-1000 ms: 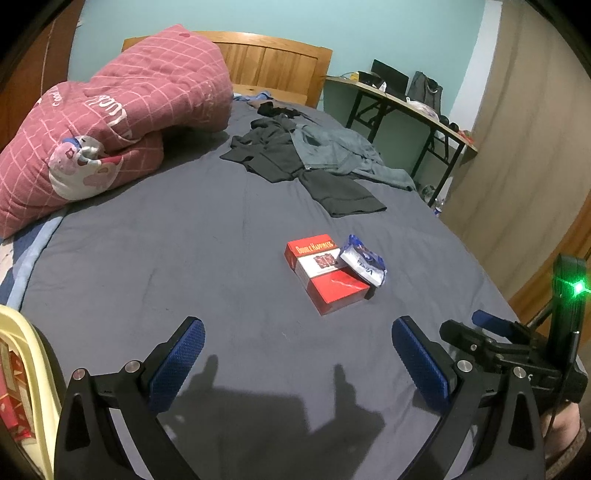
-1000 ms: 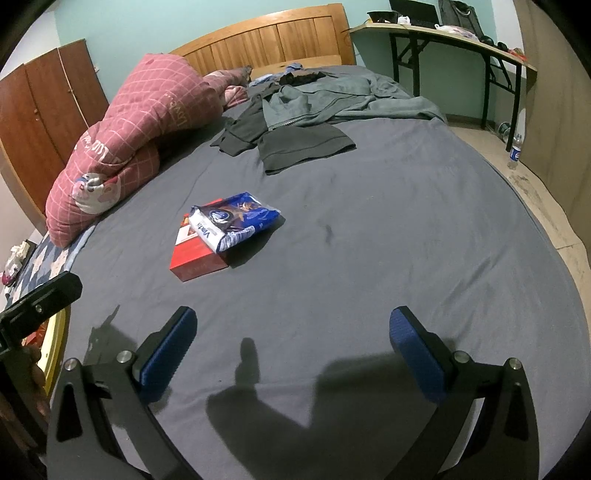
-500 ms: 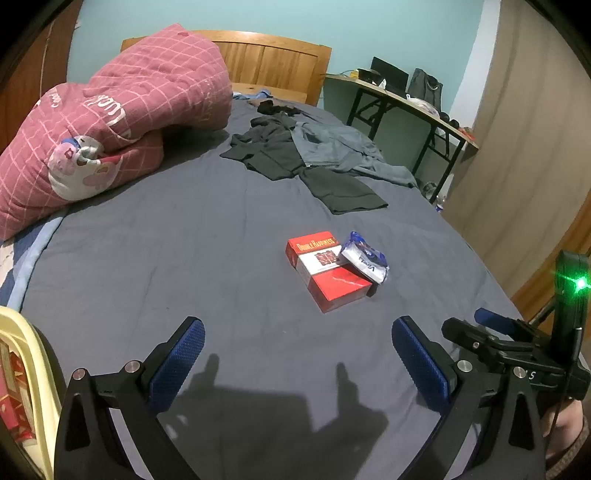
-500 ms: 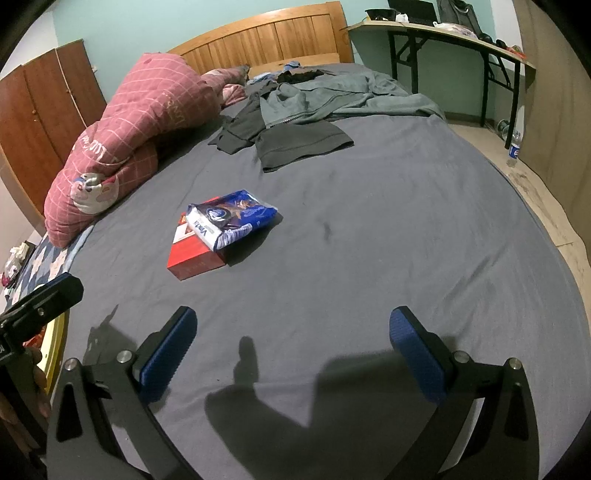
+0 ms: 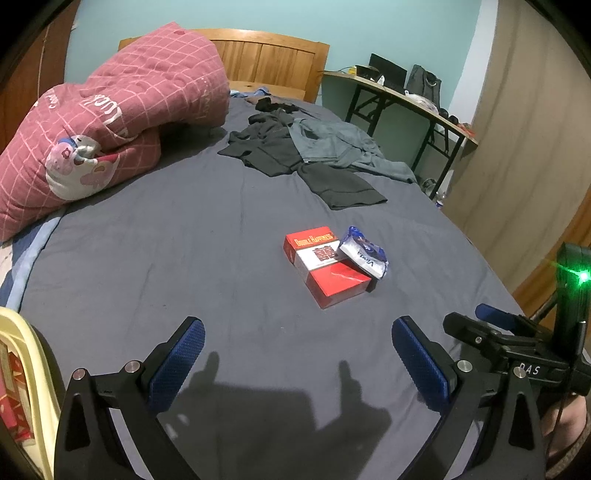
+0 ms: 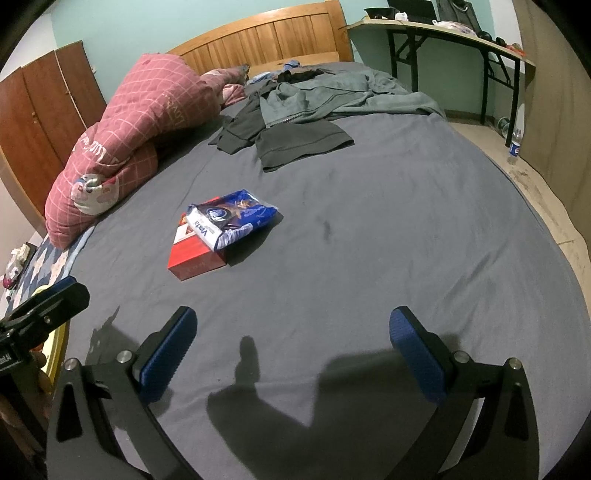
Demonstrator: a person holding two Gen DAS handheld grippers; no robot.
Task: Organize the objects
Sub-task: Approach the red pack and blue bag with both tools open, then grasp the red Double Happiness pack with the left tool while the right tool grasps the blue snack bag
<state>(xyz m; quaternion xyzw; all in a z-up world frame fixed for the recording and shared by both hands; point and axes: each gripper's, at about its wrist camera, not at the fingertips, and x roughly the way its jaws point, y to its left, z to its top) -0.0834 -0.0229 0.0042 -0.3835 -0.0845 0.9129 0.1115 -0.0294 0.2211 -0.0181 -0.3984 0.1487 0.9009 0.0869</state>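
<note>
- Left wrist view: I see a bedroom with a pale green wall, a wooden headboard (image 5: pixel 273 61) and a bed (image 5: pixel 155 251) covered in a grey sheet.
- A pink checked quilt (image 5: pixel 110 118) is bundled at the far left of the bed; dark and grey clothes (image 5: pixel 306 155) lie spread near the headboard.
- A long tabletop (image 5: pixel 402 99) on black legs stands along the wall at right, with a laptop and bags on it.
- The red box (image 5: pixel 325 273) lies flat mid-bed, printed side up. A blue-and-white packet (image 5: pixel 364 254) leans on its right edge, touching it.
- My left tool (image 5: pixel 299 354) hovers above the sheet, jaws spread wide, nothing between the blue pads (image 5: pixel 177 362). The box is well ahead of it.
- The edge of a cream basket (image 5: pixel 26 387) shows at lower left, something red inside.
- The right tool's frame shows at lower right, a green light on it.
- Right wrist view: same bed (image 6: pixel 406 240), with a brown wardrobe (image 6: pixel 40 122) at left and bare floor at right, where a plastic bottle (image 6: pixel 516 142) stands.
- The quilt (image 6: pixel 136 133) and clothes (image 6: pixel 295 122) sit toward the headboard (image 6: pixel 266 44); the tabletop (image 6: pixel 443 31) runs across upper right.
- The red box (image 6: pixel 194 254) lies left of centre; the packet (image 6: pixel 231 218) rests partly on top of it, overhanging to the right.
- My right tool (image 6: pixel 293 339) is released too, jaws wide apart and empty, above bare sheet well short of the box.
</note>
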